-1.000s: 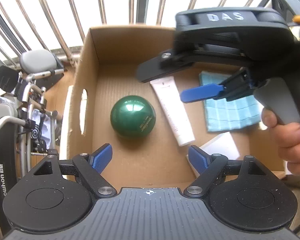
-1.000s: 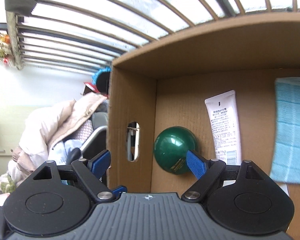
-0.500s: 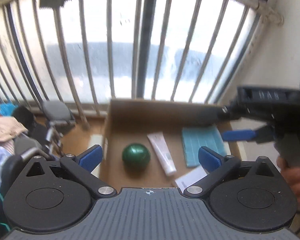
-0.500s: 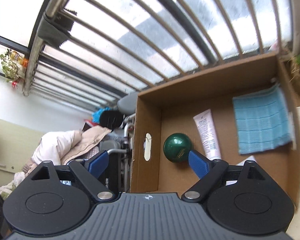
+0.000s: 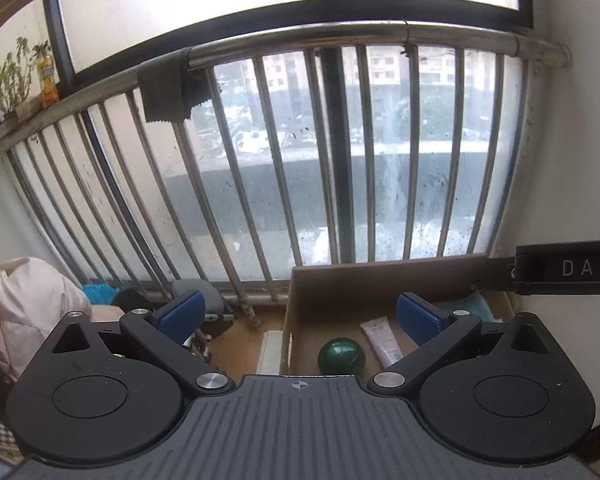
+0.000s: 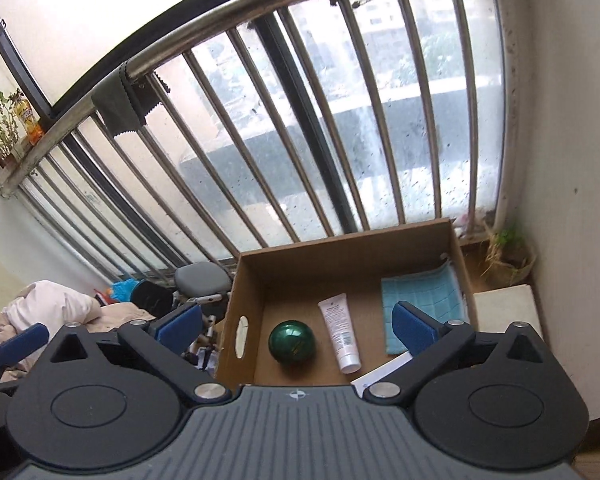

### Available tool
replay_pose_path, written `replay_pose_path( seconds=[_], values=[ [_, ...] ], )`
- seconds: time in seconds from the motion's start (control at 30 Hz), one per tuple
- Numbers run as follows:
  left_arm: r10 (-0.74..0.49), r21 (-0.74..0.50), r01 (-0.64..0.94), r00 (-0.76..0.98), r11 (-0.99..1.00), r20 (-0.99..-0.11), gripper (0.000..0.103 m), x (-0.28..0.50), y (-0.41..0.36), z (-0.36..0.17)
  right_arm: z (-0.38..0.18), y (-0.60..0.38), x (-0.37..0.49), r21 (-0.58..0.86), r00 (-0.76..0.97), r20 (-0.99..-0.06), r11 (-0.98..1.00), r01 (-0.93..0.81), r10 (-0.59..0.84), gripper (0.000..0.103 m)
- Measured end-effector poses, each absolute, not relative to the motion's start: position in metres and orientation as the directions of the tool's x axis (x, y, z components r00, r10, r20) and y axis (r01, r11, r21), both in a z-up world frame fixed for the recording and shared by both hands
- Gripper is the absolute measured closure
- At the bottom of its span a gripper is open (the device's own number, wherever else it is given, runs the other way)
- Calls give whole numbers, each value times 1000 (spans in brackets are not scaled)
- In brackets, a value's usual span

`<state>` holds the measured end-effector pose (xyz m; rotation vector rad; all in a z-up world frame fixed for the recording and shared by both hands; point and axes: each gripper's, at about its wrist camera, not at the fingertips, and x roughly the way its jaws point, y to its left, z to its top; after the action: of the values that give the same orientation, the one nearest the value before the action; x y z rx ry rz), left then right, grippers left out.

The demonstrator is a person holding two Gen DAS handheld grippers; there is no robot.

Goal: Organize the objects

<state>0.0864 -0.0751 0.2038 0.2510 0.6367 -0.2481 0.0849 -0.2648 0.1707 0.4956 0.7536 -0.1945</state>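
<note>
Two open grippers — blue cloth (image 6: 420, 296) clear only in right view, green ball (image 6: 292, 343) in both.

Both wrist views high, overlooking box (image 6: 256, 276).

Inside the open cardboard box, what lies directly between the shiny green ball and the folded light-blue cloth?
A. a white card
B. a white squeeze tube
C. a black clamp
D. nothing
B: the white squeeze tube lies between the shiny green ball and the folded light-blue cloth on the cardboard box floor.
</note>
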Motion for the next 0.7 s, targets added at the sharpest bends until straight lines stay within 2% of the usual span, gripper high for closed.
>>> replay_pose_path(
  seconds=[0.13,0.37,0.5,0.7],
  values=[
    [-166,125,305,768,944,-618,1,82,-73,199,177,-253,68,264,707,-699,882,390,-103,0],
    [-261,-49,326,648,944,-716,1,104,-59,167,167,-244,55,135,641,-724,860,493,-254,0],
    [-282,-115,316,557,942,-781,1,124,-54,129,143,-239,58,68,592,-751,858,510,-292,0],
    [-259,-96,333,490,938,-833,1,135,-51,87,91,-231,69,65,575,-778,876,478,-256,0]
  ],
)
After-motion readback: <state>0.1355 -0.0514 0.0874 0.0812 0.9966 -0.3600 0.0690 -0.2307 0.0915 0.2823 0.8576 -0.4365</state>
